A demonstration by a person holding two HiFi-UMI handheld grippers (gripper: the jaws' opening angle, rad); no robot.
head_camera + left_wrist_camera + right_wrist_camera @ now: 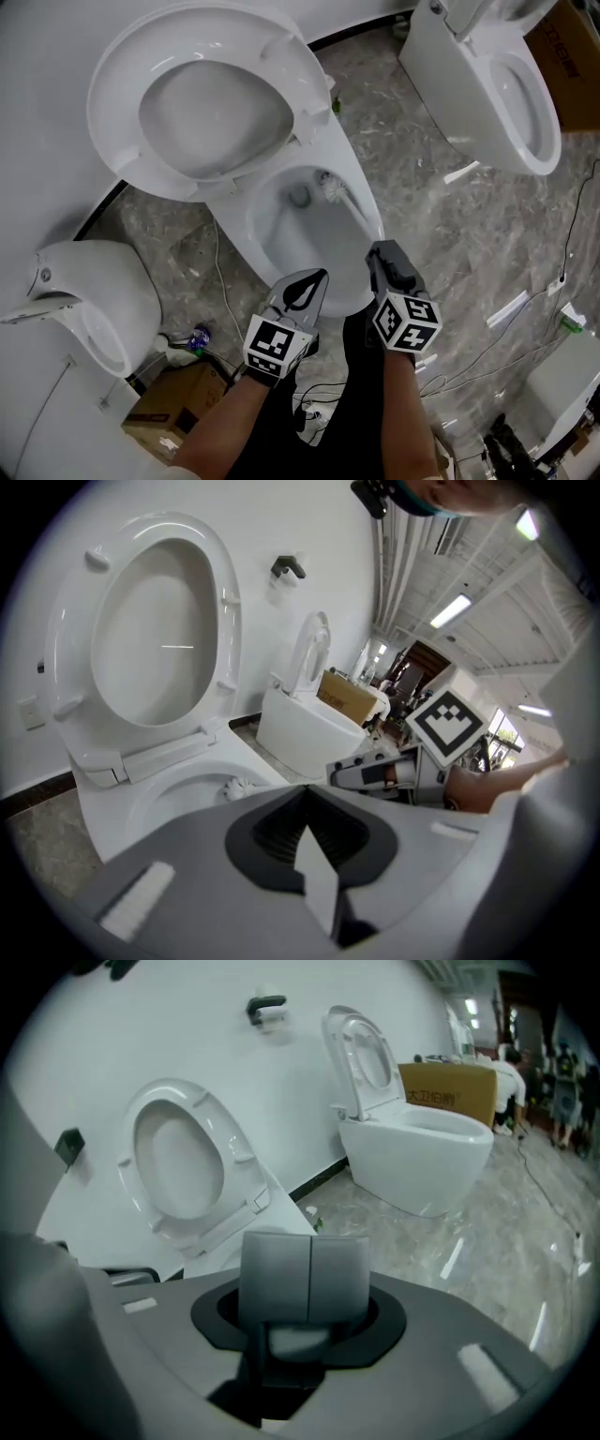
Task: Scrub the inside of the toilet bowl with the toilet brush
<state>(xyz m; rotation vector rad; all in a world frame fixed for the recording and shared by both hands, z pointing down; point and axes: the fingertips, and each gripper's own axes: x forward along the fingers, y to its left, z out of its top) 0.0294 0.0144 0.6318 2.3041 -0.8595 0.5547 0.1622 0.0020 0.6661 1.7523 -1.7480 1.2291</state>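
Observation:
A white toilet stands with its lid and seat (211,112) raised against the wall, and its bowl (251,225) is open below. The toilet brush's white head (330,184) sits inside the bowl at the far side. Its thin white handle (361,214) slants back to my right gripper (378,251), which is shut on the handle's end over the bowl's near right rim. My left gripper (319,277) hovers shut and empty over the near rim. The left gripper view shows the brush head (246,785) in the bowl (159,794). The right gripper's (307,1274) pads are pressed together.
A second toilet (511,84) stands at the upper right, with a cardboard box (572,47) behind it. Another white fixture (84,300) is at the lower left, beside a cardboard box (178,408). Cables (525,347) trail across the marble floor at right.

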